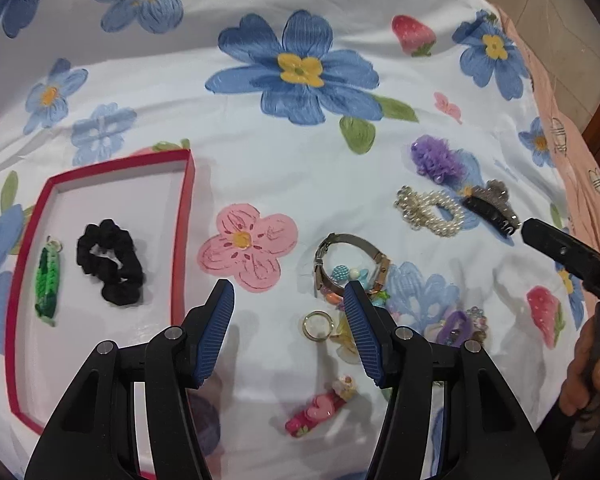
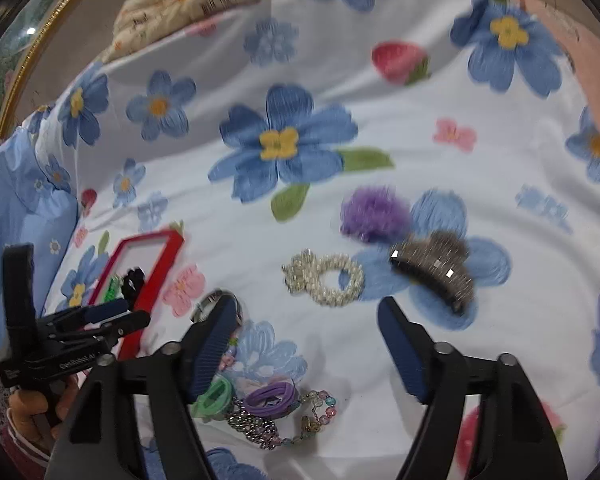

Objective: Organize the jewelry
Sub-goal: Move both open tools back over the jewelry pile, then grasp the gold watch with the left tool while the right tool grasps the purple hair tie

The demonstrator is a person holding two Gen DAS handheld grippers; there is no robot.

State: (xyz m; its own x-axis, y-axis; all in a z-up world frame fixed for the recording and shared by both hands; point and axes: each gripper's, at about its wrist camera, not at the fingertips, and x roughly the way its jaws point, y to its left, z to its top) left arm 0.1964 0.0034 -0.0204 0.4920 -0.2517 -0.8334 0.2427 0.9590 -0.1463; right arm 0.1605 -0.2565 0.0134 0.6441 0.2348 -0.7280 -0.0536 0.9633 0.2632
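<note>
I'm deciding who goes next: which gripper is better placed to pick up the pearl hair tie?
Probably the right gripper. Its open, empty jaws point at the pearl hair tie, lying just ahead of them. The left gripper, also open and empty, sits nearer the red tray and the watch.

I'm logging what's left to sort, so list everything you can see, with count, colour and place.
Tray: one, red rim, white inside, left on the bedsheet.
Scrunchie: one, black, in the tray.
Woven charm: one, green, in the tray beside the scrunchie.
Pearl scrunchie: one, white, mid-sheet.
Claw clip: one, grey glitter, right of the pearl scrunchie.
Fluffy clip: one, purple, behind the claw clip.
Watch: one, metal band, around some beads.
Ring: one, gold, near the watch.
Hair clip: one, pink, nearest the camera.
Bedsheet: one, white with blue flowers.
Left gripper: open, empty.
Right gripper: open, empty.
</note>
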